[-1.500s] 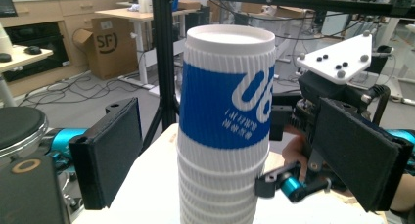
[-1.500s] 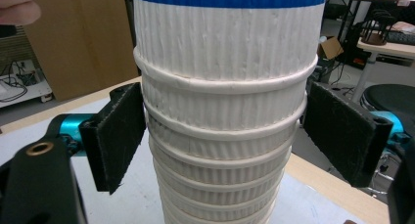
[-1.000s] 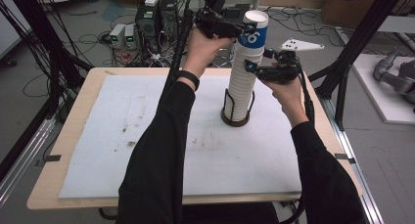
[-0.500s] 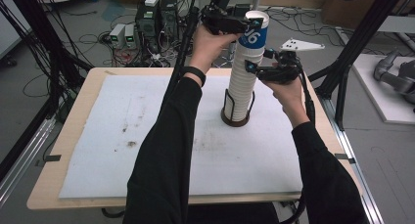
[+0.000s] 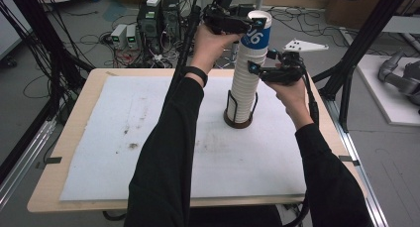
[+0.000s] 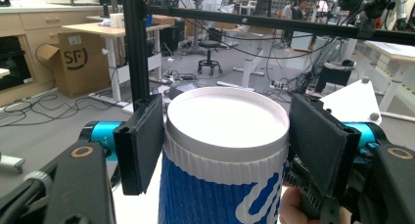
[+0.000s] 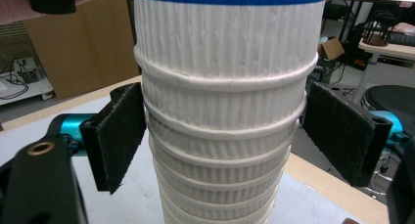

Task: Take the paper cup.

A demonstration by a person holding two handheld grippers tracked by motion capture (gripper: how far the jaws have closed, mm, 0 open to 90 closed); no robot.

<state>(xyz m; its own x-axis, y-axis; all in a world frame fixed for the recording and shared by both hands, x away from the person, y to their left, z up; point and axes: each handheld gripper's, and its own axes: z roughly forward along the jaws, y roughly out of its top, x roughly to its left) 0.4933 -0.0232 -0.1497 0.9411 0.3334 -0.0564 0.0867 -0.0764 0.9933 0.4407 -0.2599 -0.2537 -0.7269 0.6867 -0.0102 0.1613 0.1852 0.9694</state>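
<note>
A tall stack of paper cups point(image 5: 246, 78) stands in a holder point(image 5: 239, 119) near the tabletop's point(image 5: 79, 187) far edge. The left gripper point(image 5: 253, 25), its jaws just closed, clamps the blue top cup point(image 6: 225, 155); the right gripper point(image 5: 257, 68) grips the white stack lower down.

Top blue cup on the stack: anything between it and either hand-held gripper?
Nothing visible. The left hand-held gripper has just closed, and its pads press straight on the top blue cup under its rim. The right hand-held gripper straddles the white cup stack below it. Above the cup, open air.
</note>
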